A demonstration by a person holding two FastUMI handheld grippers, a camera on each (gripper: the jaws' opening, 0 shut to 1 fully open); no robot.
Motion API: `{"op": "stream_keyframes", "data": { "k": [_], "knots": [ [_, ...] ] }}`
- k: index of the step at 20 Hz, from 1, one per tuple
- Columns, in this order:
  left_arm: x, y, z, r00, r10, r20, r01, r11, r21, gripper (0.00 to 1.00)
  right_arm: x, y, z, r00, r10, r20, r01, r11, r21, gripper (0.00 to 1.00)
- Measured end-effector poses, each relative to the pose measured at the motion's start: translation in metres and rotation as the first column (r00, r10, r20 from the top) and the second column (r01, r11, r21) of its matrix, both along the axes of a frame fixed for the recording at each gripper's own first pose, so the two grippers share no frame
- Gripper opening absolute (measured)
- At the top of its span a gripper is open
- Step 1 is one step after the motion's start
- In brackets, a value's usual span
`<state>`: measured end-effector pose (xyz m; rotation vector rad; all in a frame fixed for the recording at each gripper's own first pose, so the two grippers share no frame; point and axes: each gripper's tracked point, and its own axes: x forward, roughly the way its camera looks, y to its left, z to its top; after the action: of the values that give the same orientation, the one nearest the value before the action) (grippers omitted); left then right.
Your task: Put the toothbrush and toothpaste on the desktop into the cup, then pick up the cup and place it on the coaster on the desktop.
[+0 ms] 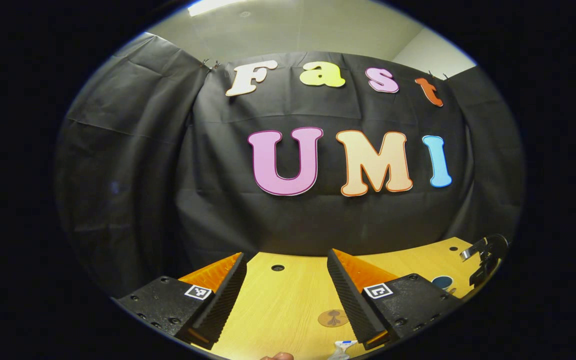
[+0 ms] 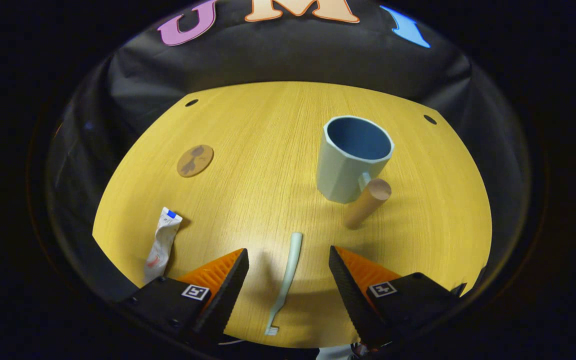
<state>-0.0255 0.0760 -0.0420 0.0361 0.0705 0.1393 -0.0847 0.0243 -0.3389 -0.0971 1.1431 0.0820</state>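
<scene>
The right gripper [image 2: 288,262] hangs over the wooden desktop [image 2: 268,150] with its fingers spread wide, and the pale green toothbrush [image 2: 284,280] lies flat right between them, untouched, bristle end nearest the camera. Off to the left sits the crumpled toothpaste tube [image 2: 160,245], the round coaster [image 2: 195,160] lies farther back, and the pale cup [image 2: 350,160] stands upright at right, its wooden handle pointing this way. In the left gripper view, the left gripper [image 1: 286,267] is spread too, gripping nothing, aimed level across the desktop at the booth's wall.
</scene>
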Motion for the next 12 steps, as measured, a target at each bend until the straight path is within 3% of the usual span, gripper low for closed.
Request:
{"op": "stream_keyframes", "data": {
  "k": [9,11,12],
  "knots": [
    [-0.004,0.006,-0.014,1.0,0.001,-0.03,-0.001,1.0,-0.009,0.94,-0.004,-0.003,-0.033,0.984,-0.012,-0.178,0.008,1.0,-0.025,0.96],
    [-0.004,0.007,-0.016,0.999,0.002,-0.038,-0.003,1.0,-0.012,0.94,-0.004,-0.005,-0.035,0.981,-0.005,-0.195,-0.002,0.999,-0.037,0.82],
    [-0.004,0.008,-0.018,0.999,0.002,-0.043,-0.003,1.0,-0.013,0.94,-0.004,-0.005,-0.036,0.979,0.005,-0.204,-0.015,0.999,-0.045,0.86]
  ]
}}
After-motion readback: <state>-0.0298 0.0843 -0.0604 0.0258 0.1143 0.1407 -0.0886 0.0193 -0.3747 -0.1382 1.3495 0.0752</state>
